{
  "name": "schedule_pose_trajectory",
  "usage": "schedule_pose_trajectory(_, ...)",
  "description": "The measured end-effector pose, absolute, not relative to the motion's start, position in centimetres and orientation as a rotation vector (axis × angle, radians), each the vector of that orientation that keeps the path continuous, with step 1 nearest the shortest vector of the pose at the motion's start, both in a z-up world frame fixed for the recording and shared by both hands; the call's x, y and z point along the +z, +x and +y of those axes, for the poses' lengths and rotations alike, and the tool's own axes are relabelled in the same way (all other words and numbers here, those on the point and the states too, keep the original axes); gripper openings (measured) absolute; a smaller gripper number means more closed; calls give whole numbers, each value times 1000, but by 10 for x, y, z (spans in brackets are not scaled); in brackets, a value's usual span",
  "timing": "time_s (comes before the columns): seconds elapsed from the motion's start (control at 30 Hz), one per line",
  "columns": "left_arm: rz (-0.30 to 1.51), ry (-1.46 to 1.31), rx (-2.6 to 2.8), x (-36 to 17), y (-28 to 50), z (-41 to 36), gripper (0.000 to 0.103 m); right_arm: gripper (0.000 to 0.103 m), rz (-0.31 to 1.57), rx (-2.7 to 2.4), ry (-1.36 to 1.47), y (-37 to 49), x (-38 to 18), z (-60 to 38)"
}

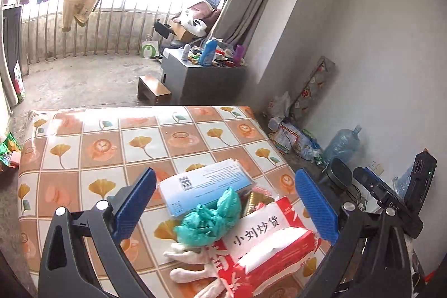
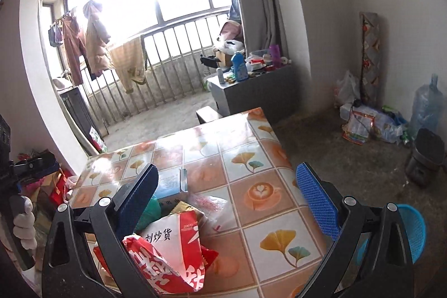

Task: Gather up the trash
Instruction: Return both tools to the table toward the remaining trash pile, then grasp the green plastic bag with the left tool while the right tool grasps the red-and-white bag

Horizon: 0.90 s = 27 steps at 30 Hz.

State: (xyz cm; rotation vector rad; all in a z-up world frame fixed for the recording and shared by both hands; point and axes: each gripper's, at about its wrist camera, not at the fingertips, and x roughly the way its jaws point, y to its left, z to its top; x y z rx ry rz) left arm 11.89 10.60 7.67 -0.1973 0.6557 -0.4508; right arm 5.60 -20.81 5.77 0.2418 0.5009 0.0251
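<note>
A pile of trash lies on the tiled-pattern table [image 1: 92, 147]: a red and white snack bag [image 1: 268, 239], a crumpled green plastic bag [image 1: 209, 217], a blue and white box [image 1: 206, 186] and pale crumpled scraps [image 1: 190, 259]. My left gripper [image 1: 226, 203] is open, its blue fingers on either side of the pile, above it. My right gripper [image 2: 226, 200] is open above the table [image 2: 251, 158]; the red snack bag [image 2: 170, 250] lies by its left finger, with the green bag [image 2: 152, 210] and the box [image 2: 170, 182] behind.
A blue mesh basket [image 2: 413, 231] sits at the table's right, low. A black bin [image 2: 426, 155], a water jug [image 2: 427, 102] and bags lie along the right wall. A grey cabinet [image 1: 201, 74] with bottles and a small stool [image 1: 153, 88] stand beyond the table.
</note>
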Motion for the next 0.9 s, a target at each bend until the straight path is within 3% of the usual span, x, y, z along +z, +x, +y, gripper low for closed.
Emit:
schedule_pose_trajectory(0.27, 695, -172, -500, 23, 115, 129, 97, 94, 640, 197, 269, 66, 62, -173)
schedule_pose_trajectory(0.37, 705, -166, -548, 7, 119, 117, 97, 89, 681, 245, 292, 56, 61, -173)
schedule_pose_trajectory(0.5, 716, -153, -596, -8, 133, 101, 80, 82, 769, 307, 381, 35, 45, -179)
schedule_pose_trajectory(0.77, 824, -77, -695, -41, 162, 62, 52, 81, 950, 373, 621, 4, -7, -190)
schedule_pose_trajectory(0.9, 839, -36, -674, -47, 159, 55, 43, 65, 992, 381, 697, 12, -23, -185)
